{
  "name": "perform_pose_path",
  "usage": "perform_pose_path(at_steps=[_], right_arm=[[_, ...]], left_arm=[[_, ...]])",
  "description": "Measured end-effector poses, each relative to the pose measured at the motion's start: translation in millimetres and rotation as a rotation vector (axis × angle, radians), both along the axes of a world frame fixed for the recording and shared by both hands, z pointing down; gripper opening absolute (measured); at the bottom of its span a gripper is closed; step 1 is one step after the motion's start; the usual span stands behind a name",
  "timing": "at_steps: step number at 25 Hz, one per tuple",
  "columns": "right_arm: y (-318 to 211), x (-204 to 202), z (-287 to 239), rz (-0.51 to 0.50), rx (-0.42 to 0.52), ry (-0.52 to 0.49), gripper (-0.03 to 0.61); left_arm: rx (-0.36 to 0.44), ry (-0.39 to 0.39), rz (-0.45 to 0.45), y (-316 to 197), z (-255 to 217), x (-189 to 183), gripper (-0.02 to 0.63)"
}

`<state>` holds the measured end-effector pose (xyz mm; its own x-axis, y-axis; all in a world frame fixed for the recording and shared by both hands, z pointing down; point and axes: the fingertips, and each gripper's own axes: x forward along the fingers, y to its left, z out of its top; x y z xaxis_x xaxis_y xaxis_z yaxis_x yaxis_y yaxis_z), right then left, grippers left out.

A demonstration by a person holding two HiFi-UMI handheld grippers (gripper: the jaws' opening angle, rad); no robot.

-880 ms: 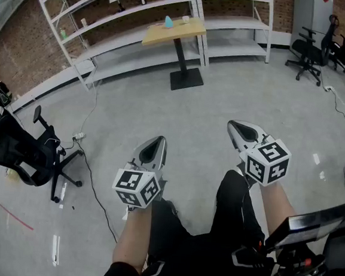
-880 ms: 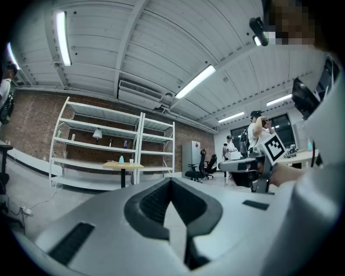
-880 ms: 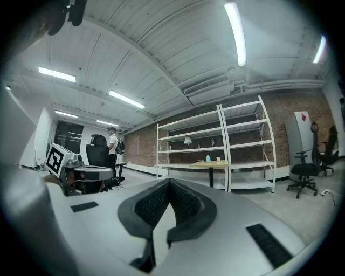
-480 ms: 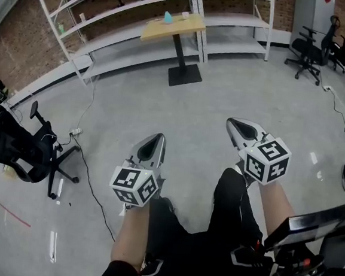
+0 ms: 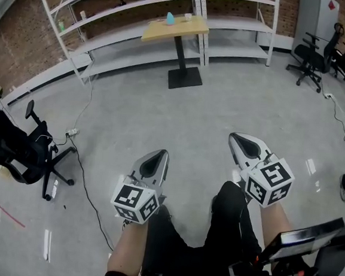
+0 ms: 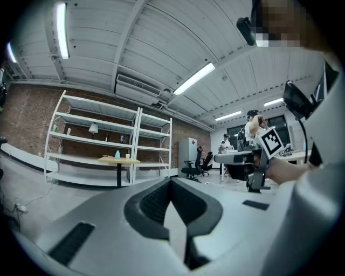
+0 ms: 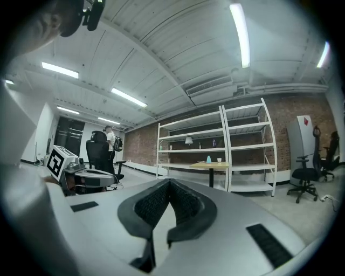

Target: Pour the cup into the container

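Note:
A wooden table [image 5: 173,28] stands far ahead by the white shelves. On it are a small blue object [image 5: 169,19] and a small white cup [image 5: 188,16], both too small to make out in detail. The left gripper view shows the same table [image 6: 119,160] with the blue object [image 6: 117,154] and the cup [image 6: 128,156], as does the right gripper view, with table [image 7: 210,165], blue object [image 7: 208,159] and cup [image 7: 219,159]. My left gripper [image 5: 158,154] and right gripper [image 5: 239,136] are held level over the floor, far from the table. Both are shut and hold nothing.
White shelving [image 5: 117,15] lines the brick wall behind the table. An office chair [image 5: 22,145] and a cable [image 5: 83,168] are on the floor at the left, more chairs [image 5: 314,57] at the far right. A person [image 7: 109,141] stands by desks in the distance.
Both grippers sit slightly lower in the head view, and the view has shifted a little. Their jaws stay shut.

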<state>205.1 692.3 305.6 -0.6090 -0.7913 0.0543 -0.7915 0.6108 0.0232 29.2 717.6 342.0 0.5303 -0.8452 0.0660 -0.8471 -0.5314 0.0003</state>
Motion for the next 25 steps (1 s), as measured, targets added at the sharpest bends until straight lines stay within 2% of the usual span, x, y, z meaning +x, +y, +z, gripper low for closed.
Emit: perform_pose_path(at_steps=[3,7,11,14,19,25], right_arm=[[-13,-11,17,-0.027,-0.035,-0.017,0.0],[-38,-31,22,-0.066,-0.074,-0.053,0.001],[-61,-33,14,-0.054,-0.038,-0.035,0.0],[-79,-26,12,-0.021,-0.04,-0.06,0.0],[-91,-21,-16,0.012,0.02,-0.074,0.001],[-117,-40,-33,0.01,0.058,-0.067,0.0]], left_arm=[[-0.03,0.008,0.007,-15,21,-5,-0.006],[-0.026,-0.019,0.001,-41,29,-13,-0.006],[-0.015,-0.029,0.015,-62,24,-13,-0.006],[-0.015,-0.026,0.014,-78,17,-17,-0.006],[0.019,-0.029,0.024,-81,-9,-24,-0.006],[0.069,-0.032,0.045,-114,-38,-41,-0.006]])
